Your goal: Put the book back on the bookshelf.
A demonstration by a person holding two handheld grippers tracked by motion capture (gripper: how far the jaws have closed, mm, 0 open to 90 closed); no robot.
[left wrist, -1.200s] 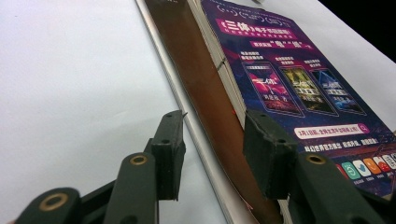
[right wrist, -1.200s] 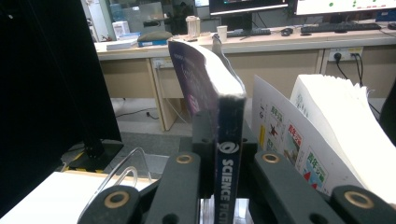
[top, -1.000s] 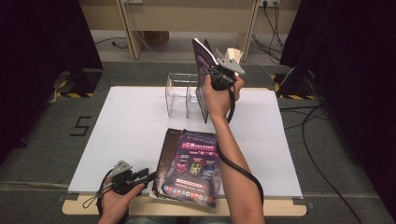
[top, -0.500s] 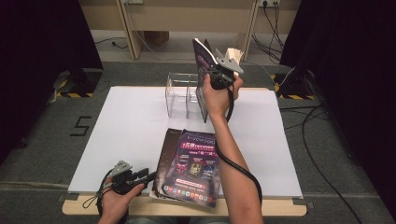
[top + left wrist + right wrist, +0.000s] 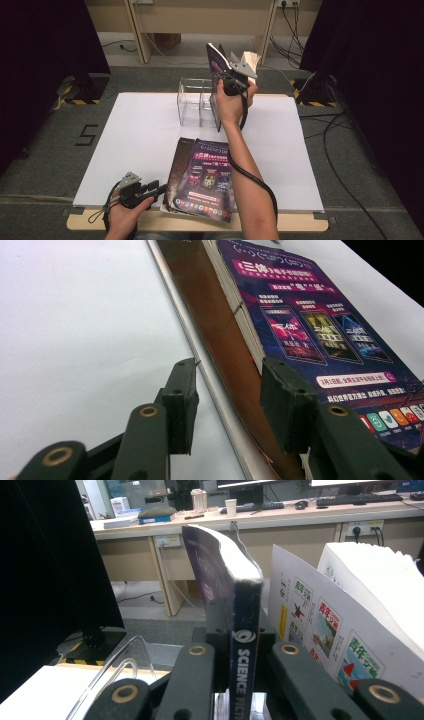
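My right gripper [image 5: 231, 82] is raised above the clear plastic rack [image 5: 192, 102] at the far side of the table. It is shut on a thick purple magazine [image 5: 245, 595], held upright by its spine between the jaws of that gripper [image 5: 240, 625]. A white-covered magazine [image 5: 320, 625] stands just to its right; what supports it I cannot tell. My left gripper [image 5: 155, 189] rests at the near table edge, level, beside a stack of magazines [image 5: 202, 180]. Its jaws [image 5: 232, 400] stand open astride the stack's [image 5: 300, 325] left edge, with the pads not pressing on it.
The white tabletop [image 5: 130, 140] reaches left and right of the stack. The rack's wire dividers [image 5: 115, 665] lie below the held magazine. Beyond the table are a wooden desk [image 5: 200, 20], dark curtains, and cables on the floor [image 5: 340, 150].
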